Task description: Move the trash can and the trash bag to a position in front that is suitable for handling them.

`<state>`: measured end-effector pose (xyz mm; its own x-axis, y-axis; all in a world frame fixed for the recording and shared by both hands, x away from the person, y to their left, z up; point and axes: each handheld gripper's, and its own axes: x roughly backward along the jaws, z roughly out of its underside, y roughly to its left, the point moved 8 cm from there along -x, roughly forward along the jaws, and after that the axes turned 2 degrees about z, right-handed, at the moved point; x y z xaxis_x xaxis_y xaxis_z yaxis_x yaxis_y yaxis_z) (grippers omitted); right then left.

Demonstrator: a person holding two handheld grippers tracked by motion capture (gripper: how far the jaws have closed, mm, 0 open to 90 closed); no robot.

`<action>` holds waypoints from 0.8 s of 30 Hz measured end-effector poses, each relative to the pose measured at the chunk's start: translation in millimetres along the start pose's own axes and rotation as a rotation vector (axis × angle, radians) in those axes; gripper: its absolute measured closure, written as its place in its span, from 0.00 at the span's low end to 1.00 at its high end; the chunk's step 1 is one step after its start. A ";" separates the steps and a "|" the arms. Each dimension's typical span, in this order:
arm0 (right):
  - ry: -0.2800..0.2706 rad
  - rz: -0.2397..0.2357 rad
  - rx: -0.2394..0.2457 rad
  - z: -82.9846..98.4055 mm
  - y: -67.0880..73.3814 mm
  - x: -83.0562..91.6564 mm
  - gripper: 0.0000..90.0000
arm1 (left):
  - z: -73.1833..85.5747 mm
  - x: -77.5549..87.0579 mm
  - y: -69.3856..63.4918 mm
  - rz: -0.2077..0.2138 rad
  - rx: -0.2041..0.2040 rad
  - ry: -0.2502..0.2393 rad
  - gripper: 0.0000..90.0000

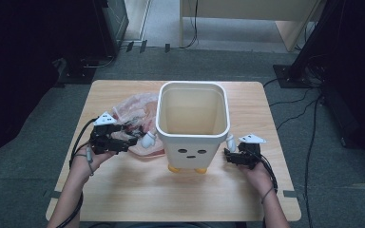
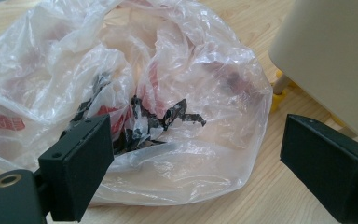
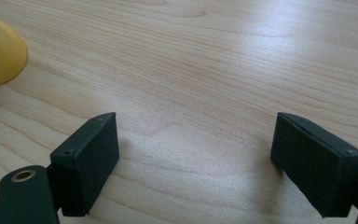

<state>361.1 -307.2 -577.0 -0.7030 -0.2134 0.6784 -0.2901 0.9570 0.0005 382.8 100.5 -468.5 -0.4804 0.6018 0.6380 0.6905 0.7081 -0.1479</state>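
A cream bin [image 1: 193, 124] with a small face, stubby white arms and yellow feet [image 1: 187, 168] stands mid-table, empty inside. Left of it lies a crumpled clear plastic bag [image 1: 132, 114] with red and black print, seen close in the left gripper view [image 2: 135, 93]. My left gripper [image 1: 123, 134] sits at the bag's near edge; in its own view [image 2: 200, 154] the jaws stand wide apart around the bag's front fold without closing on it. My right gripper [image 1: 229, 156] rests low beside the bin's right side; its jaws [image 3: 196, 163] are open over bare wood, with one yellow foot [image 3: 0, 51] at far left.
The wooden table [image 1: 123, 190] has free room in front of the bin and along the near edge. Black cables [image 1: 78, 140] trail from both grippers. Beyond the table are grey carpet, dark stands and floor cables [image 1: 294, 102].
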 end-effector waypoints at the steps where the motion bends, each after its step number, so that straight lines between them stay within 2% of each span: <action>1: 0.000 0.000 0.000 0.0 0.0 0.0 0.17 | -0.9 0.3 -0.8 -0.002 -0.001 0.001 0.11; 7: 0.000 -0.001 0.001 0.0 0.1 0.0 0.17 | -4.5 3.5 -3.7 -0.007 -0.006 0.003 0.11; 14: 0.000 -0.001 0.001 0.0 0.1 0.0 0.17 | -9.8 6.4 -8.7 0.005 -0.005 -0.011 0.11; 18: 0.000 -0.001 0.001 0.0 0.1 -0.1 0.17 | -16.2 6.4 -7.7 0.009 0.018 -0.021 0.11; 24: 0.000 -0.001 0.001 0.0 0.1 0.0 0.17 | -22.7 4.2 -10.9 0.014 0.002 -0.026 0.11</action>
<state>361.1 -307.1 -577.0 -0.7029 -0.2147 0.6781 -0.2918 0.9565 0.0003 385.6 86.9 -447.1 -0.4842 0.6210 0.6163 0.6962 0.7001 -0.1585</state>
